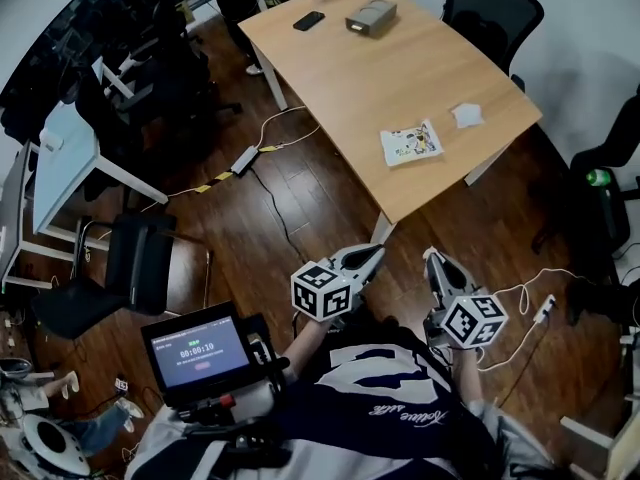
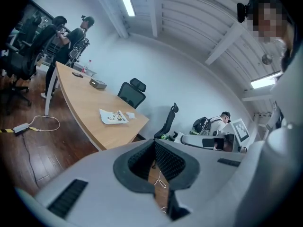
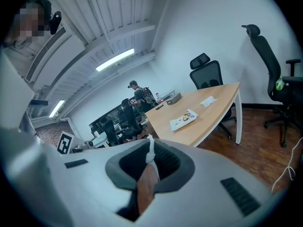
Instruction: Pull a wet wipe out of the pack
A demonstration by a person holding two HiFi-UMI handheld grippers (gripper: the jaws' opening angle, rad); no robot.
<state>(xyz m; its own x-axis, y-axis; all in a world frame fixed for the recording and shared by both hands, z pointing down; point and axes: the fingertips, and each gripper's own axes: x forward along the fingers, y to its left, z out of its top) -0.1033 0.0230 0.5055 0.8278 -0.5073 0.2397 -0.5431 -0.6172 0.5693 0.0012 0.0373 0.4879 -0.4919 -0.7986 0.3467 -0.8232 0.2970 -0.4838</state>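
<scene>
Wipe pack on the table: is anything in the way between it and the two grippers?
No, nothing visible. The wipe pack lies near the edge of the table, and only floor separates it from the left gripper and right gripper.

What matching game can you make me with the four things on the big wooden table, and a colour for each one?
Things:
1. phone
2. box
3. wipe pack
4. crumpled wipe

Colours:
A. plain white
B. grey
C. black
D. white with colourful pictures

Pairs: 1-C, 2-B, 3-D, 4-A
</scene>
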